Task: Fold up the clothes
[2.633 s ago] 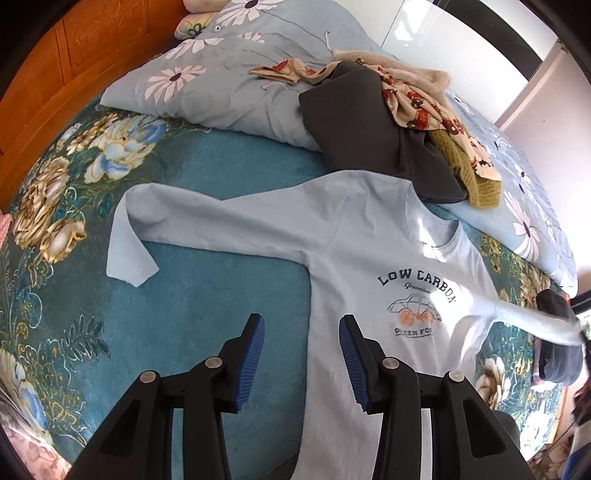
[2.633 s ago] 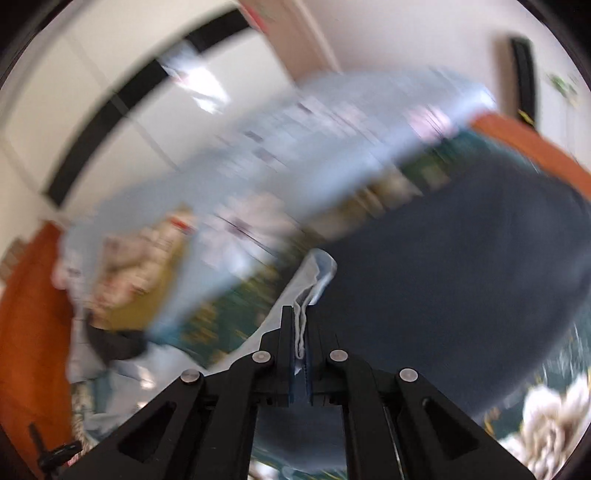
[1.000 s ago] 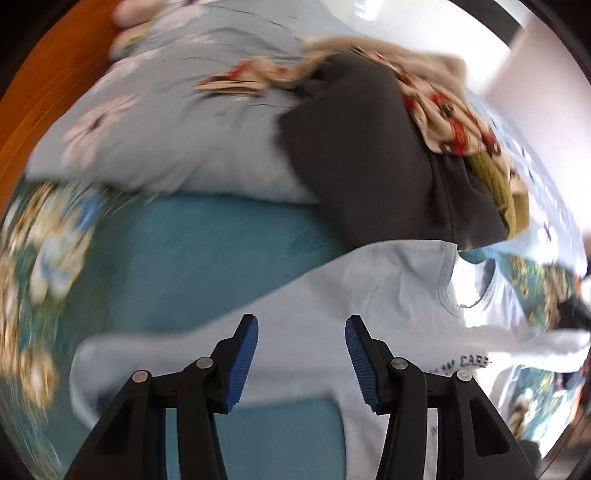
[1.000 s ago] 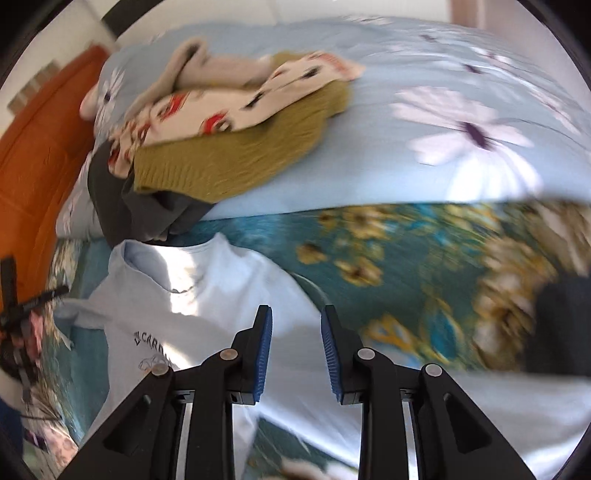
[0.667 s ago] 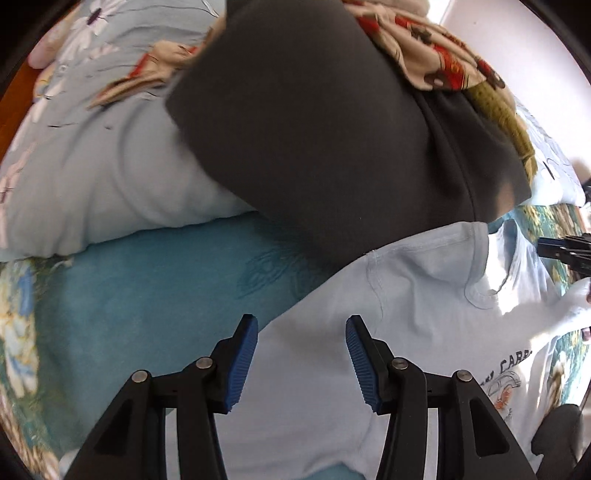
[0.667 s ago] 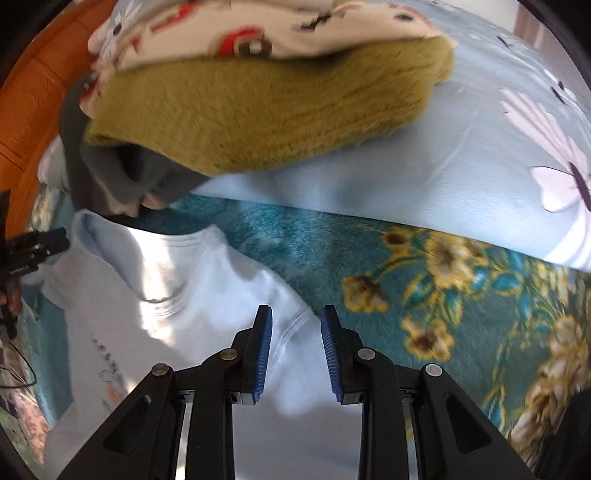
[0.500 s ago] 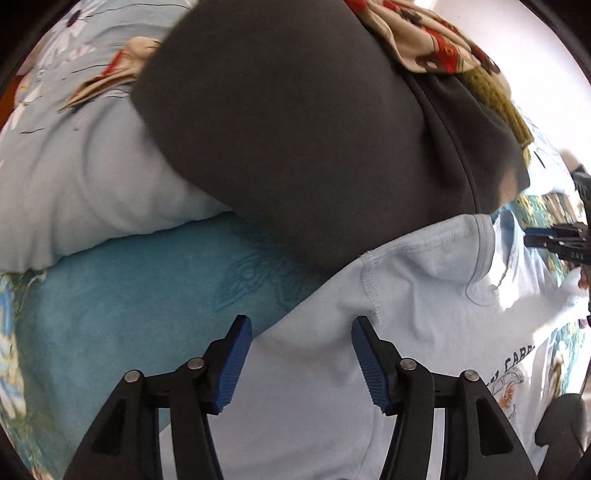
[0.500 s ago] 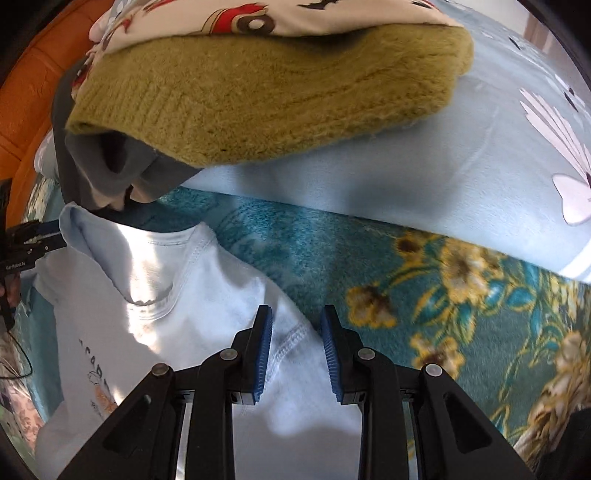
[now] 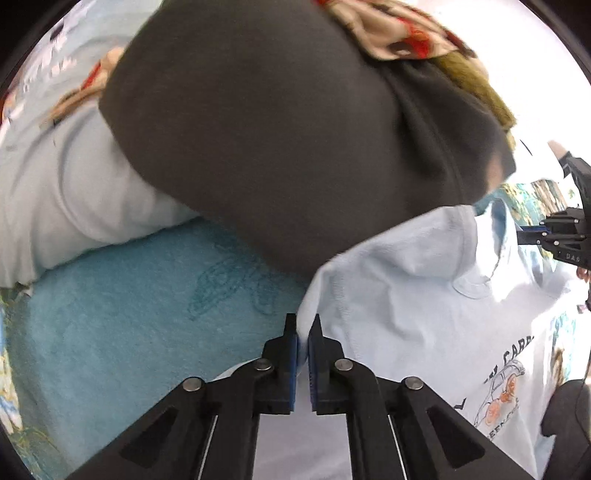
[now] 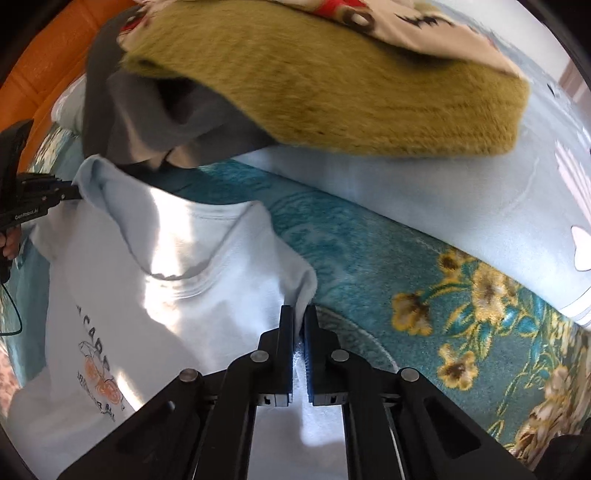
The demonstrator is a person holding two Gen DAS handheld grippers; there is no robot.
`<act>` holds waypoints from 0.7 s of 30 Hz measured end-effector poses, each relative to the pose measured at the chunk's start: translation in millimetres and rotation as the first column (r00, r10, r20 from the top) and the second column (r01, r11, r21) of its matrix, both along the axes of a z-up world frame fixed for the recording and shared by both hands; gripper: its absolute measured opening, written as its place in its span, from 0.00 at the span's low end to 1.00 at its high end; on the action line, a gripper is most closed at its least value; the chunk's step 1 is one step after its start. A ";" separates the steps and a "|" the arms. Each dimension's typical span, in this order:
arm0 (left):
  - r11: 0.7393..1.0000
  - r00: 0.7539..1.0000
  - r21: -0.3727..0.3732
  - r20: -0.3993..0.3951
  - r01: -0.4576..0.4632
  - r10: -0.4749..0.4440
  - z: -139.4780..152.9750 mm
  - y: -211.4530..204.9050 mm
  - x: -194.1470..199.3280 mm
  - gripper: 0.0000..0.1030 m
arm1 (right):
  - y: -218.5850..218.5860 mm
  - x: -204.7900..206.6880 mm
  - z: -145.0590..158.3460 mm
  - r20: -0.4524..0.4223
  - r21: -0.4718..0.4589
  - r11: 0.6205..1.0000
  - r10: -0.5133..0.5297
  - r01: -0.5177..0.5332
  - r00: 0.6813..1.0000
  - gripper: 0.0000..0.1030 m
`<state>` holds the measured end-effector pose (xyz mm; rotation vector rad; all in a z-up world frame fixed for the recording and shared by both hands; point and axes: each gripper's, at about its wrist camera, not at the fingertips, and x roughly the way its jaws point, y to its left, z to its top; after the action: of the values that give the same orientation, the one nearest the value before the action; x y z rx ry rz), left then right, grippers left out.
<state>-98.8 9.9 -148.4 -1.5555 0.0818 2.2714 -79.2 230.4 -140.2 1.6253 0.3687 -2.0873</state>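
Note:
A pale blue long-sleeved shirt with a car print lies front up on the teal floral bedspread. My left gripper is shut on the shirt's shoulder edge and lifts it a little. My right gripper is shut on the other shoulder of the shirt. Each gripper shows in the other's view: the right gripper at the far right, the left gripper at the far left, pinching cloth.
A pile of clothes lies just beyond the collar: a dark grey garment, an olive knit sweater and a red-patterned cloth. They rest on a light blue flowered quilt. An orange wooden headboard stands behind.
Both grippers have moved up to the shirt's shoulders and closed on them. Half a second ago both were open over the cloth; now each pinches a shoulder edge.

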 end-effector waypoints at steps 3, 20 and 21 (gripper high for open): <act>0.999 0.995 0.044 -0.101 -0.005 0.010 27.2 -4.6 17.0 0.04 | 2.3 5.6 23.2 -0.086 -0.027 1.000 -0.008 0.005 0.996 0.03; 0.988 0.984 0.051 -0.095 -0.147 0.151 24.2 -26.4 -7.4 0.05 | 15.8 -28.4 17.1 -0.137 -0.037 0.985 -0.170 0.166 0.976 0.04; 0.986 0.983 0.063 -0.088 -0.157 0.162 26.8 -29.4 -5.2 0.05 | 15.5 -28.9 18.2 -0.137 -0.036 0.986 -0.169 0.165 0.976 0.04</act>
<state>-104.1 -19.5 -121.6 -1.4760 -0.0833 2.4472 -108.1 245.9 -122.0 1.5475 0.2582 -2.3298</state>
